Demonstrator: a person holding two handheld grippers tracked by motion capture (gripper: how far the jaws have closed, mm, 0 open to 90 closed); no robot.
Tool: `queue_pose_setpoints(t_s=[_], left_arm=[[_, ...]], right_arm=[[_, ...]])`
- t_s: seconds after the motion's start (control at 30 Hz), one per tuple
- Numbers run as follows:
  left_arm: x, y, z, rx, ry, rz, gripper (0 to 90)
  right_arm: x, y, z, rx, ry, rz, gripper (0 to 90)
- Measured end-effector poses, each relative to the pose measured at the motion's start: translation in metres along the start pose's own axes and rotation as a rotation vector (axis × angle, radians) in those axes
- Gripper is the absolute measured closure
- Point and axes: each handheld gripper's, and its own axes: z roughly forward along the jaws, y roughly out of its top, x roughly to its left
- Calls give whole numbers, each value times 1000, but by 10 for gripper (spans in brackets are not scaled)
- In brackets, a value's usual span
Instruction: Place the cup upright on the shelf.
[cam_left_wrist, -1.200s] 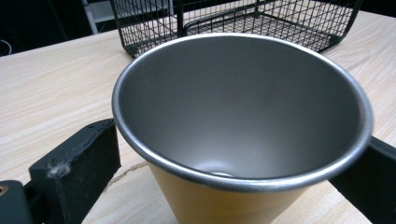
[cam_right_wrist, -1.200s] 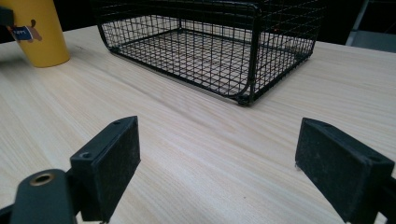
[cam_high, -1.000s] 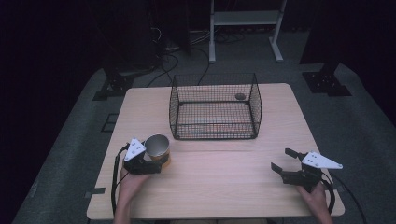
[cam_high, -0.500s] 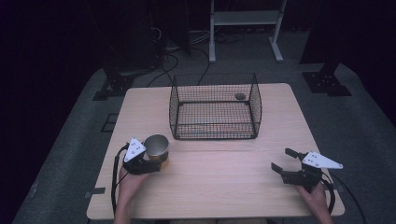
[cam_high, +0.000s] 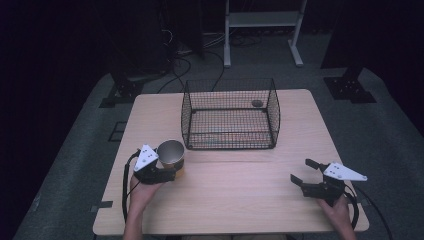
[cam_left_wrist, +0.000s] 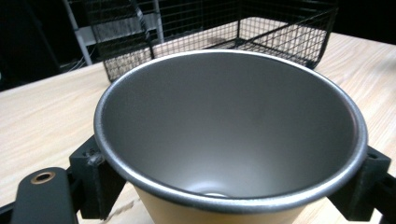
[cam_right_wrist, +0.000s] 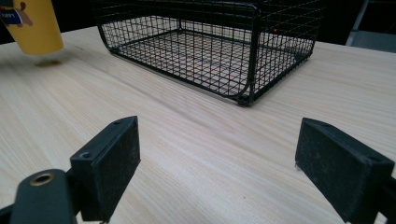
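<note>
A cup (cam_high: 170, 152), yellow outside and grey metal inside, is at the table's front left. My left gripper (cam_high: 169, 167) is shut on it. In the left gripper view the black pads (cam_left_wrist: 91, 182) press on both sides of the cup (cam_left_wrist: 229, 140) just under its rim. From the right gripper view the cup (cam_right_wrist: 32, 25) appears to hang just above the wood, with a shadow beneath it. My right gripper (cam_high: 301, 170) rests at the front right, open, with only bare wood between its jaws (cam_right_wrist: 229, 163).
A black wire basket (cam_high: 227, 135) stands at the middle back of the wooden table (cam_high: 240, 200), with a small dark object (cam_high: 257, 103) in its far right corner. The basket (cam_right_wrist: 252, 56) lies ahead of my right gripper. Dark floor, cables and a white stand surround the table.
The left jaws have drawn in against the cup, which stays in nearly the same place. The right gripper has not moved.
</note>
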Motion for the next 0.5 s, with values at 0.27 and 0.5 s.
queue_pose_setpoints(t_s=[0.27,0.5], left_arm=[[-10,17,8,-25,-38,29,139],[-15,30,15,-50,-83,40,139]], right_arm=[[0,0,0,-3,1,5,130],[-1,0,0,-5,2,7,129]])
